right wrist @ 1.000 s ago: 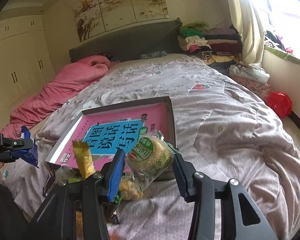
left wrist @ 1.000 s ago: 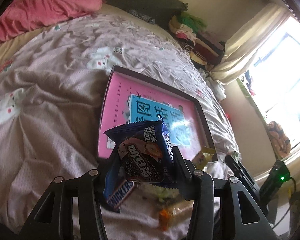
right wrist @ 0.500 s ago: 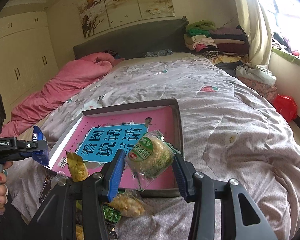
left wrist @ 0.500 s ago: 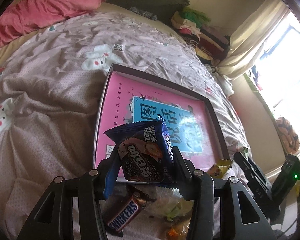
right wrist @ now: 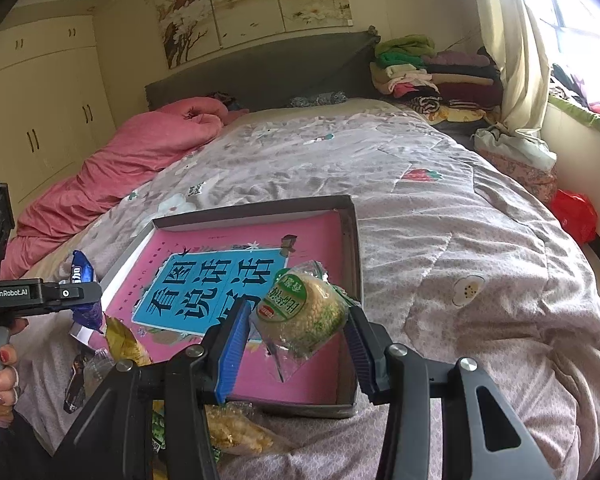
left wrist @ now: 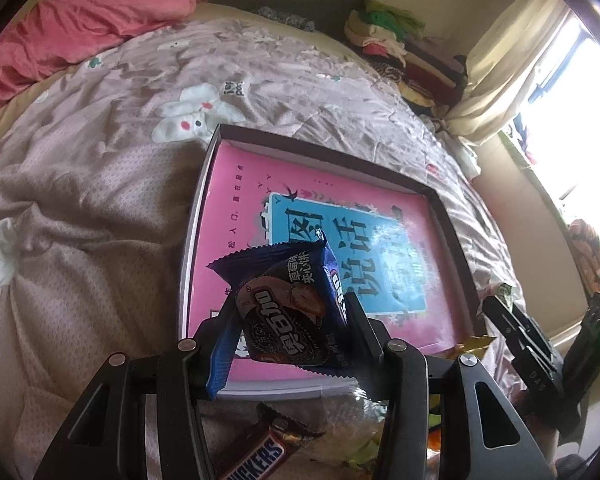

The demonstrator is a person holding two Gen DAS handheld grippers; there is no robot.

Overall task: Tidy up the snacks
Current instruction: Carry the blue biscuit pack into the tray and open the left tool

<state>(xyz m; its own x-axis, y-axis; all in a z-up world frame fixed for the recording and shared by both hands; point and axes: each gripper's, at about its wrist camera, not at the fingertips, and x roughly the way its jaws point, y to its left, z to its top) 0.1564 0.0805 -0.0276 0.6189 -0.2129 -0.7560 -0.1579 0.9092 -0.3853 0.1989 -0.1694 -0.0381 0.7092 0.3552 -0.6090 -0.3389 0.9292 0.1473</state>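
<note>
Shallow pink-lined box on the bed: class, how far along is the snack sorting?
Done: nothing; the shallow pink-lined box holds no snacks. In hand: left hand-held gripper grips a dark blue cookie packet; right hand-held gripper grips a clear-wrapped round rice cake. Left: the brown Snickers bar and other loose packets.

Both wrist cams look fwd and down, close over the bed. Both share the dark-rimmed shallow box with pink-and-blue lining (left wrist: pixel 452 236) (right wrist: pixel 350 240).

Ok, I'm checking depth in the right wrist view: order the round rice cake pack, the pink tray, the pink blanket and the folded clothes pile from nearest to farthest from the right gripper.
1. Rice cake pack, between its fingers.
2. Pink tray, just beyond.
3. Pink blanket, far left.
4. Clothes pile, by the headboard, right.
</note>
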